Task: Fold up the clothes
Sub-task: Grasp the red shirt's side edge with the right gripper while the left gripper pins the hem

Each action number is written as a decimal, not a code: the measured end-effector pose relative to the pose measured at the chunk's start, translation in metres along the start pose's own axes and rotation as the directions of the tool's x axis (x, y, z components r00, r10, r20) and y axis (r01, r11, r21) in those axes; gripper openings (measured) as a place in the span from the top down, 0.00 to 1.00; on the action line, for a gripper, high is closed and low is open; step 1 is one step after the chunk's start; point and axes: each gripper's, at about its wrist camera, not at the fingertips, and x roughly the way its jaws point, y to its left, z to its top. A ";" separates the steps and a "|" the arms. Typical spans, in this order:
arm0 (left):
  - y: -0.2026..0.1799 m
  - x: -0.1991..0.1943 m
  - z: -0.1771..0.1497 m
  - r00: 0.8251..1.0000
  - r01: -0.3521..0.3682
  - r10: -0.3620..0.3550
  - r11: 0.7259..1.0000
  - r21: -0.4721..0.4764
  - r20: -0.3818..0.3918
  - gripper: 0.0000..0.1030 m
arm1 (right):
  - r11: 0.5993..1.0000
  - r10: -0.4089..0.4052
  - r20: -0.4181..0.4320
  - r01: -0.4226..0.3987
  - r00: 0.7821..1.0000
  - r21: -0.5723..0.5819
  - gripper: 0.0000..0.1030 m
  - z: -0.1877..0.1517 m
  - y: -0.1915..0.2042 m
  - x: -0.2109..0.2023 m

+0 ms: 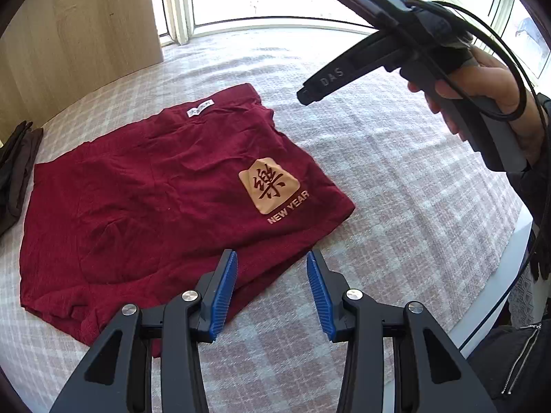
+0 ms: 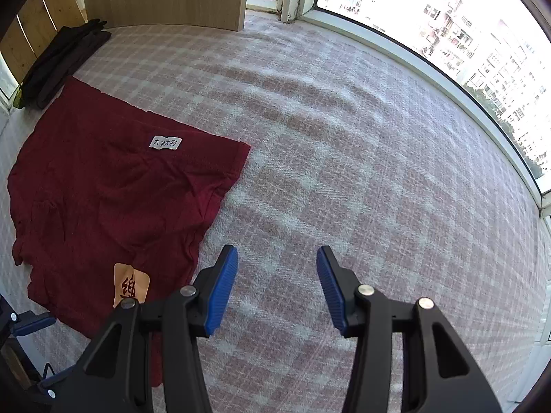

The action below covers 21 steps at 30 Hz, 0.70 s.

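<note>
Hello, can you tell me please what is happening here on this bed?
A person holds a two-finger gripper in each hand above a checked blanket. A dark red garment with a gold "NEW YEAR" print lies spread flat, not yet folded. The left gripper and the right gripper are both open and hold nothing. A pile of dark clothes sits by the wooden board.

Dark red shorts, spread flat on checked blanket

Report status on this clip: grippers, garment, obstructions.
Left hand-held gripper open, empty, at the shorts' near edge. Right hand-held gripper open, empty, over blanket. Red shorts flat, unfolded. Dark clothes piled beside them, not obstructing.
</note>
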 end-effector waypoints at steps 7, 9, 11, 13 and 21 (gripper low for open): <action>-0.042 0.028 0.030 1.000 0.015 -0.015 0.997 0.075 0.002 0.61 | 0.999 0.016 -0.026 -0.017 1.000 -0.050 0.54 0.019 0.003 0.020; -0.047 0.039 0.035 1.000 -0.001 0.002 0.996 0.090 -0.008 0.61 | 0.998 0.024 -0.029 -0.026 0.999 -0.060 0.54 0.023 0.003 0.023; -0.047 0.047 0.037 1.000 -0.013 0.015 0.996 0.087 -0.021 0.61 | 0.998 0.027 -0.031 -0.029 0.999 -0.062 0.54 0.026 0.002 0.026; -0.044 0.051 0.037 0.999 -0.018 0.020 0.998 0.068 -0.037 0.71 | 0.997 0.041 -0.038 -0.044 0.998 -0.060 0.54 0.029 0.000 0.029; -0.037 0.051 0.036 0.998 -0.018 0.020 0.999 0.033 -0.059 0.94 | 0.994 0.061 -0.053 -0.065 0.997 -0.085 0.54 0.036 0.000 0.038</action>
